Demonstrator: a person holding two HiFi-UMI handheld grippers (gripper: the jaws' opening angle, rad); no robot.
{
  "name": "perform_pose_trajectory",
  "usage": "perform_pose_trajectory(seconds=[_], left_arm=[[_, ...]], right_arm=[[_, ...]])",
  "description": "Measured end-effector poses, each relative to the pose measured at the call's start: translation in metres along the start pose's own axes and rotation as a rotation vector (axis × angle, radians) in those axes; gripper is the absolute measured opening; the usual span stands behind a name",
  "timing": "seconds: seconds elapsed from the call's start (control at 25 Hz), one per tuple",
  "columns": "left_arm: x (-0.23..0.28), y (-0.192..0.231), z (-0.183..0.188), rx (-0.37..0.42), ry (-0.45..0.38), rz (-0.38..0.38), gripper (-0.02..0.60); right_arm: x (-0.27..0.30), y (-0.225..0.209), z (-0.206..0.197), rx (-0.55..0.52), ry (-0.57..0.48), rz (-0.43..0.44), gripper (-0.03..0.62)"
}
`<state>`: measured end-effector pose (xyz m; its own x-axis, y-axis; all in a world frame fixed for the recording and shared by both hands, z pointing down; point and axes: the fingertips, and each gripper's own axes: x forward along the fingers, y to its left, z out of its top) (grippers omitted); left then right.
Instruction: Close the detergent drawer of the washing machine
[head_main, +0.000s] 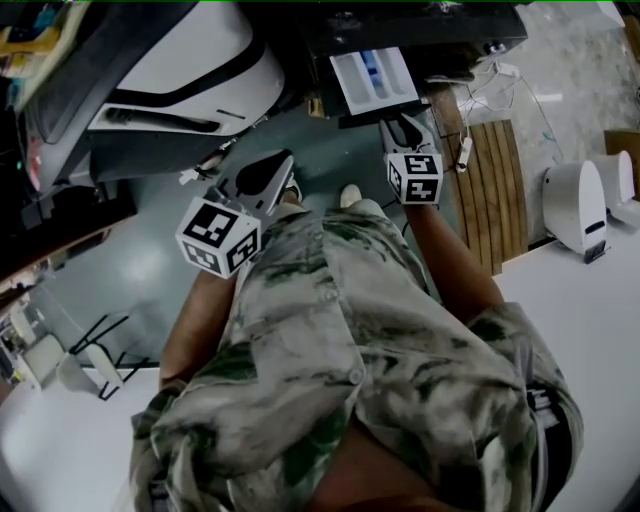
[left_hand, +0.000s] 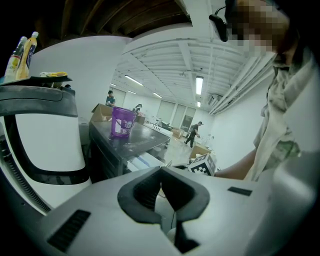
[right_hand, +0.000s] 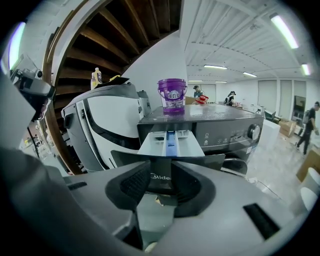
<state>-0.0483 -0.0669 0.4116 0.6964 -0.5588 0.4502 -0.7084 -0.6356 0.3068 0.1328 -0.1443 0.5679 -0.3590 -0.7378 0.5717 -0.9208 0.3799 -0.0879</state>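
The dark washing machine (head_main: 420, 30) stands at the top of the head view with its white detergent drawer (head_main: 375, 78) pulled out. In the right gripper view the drawer (right_hand: 170, 142) shows a blue centre strip above its dark front panel (right_hand: 165, 162). My right gripper (head_main: 400, 122) is open, its tips just short of that panel. The panel fills the gap between the jaws of this gripper (right_hand: 161, 176); I cannot tell whether they touch it. My left gripper (head_main: 283, 162) hangs lower left, apart from the machine. Its pads (left_hand: 145, 192) meet at the tips, with nothing held.
A white appliance (head_main: 190, 80) stands left of the washer. A purple tub (right_hand: 172, 96) sits on the washer's top. A wooden slatted board (head_main: 492, 190) and cables lie at the right, and white devices (head_main: 575, 205) stand further right. A folding rack (head_main: 95, 350) stands at the lower left.
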Motion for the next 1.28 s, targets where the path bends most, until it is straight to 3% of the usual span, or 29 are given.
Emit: perform_pose_trajectory(seconds=[1.28], left_arm=[[0.002,0.022,-0.002,-0.004,0.015,-0.002,0.025]], right_arm=[[0.021,0.001,0.014,0.009,-0.031,-0.040,0.160]])
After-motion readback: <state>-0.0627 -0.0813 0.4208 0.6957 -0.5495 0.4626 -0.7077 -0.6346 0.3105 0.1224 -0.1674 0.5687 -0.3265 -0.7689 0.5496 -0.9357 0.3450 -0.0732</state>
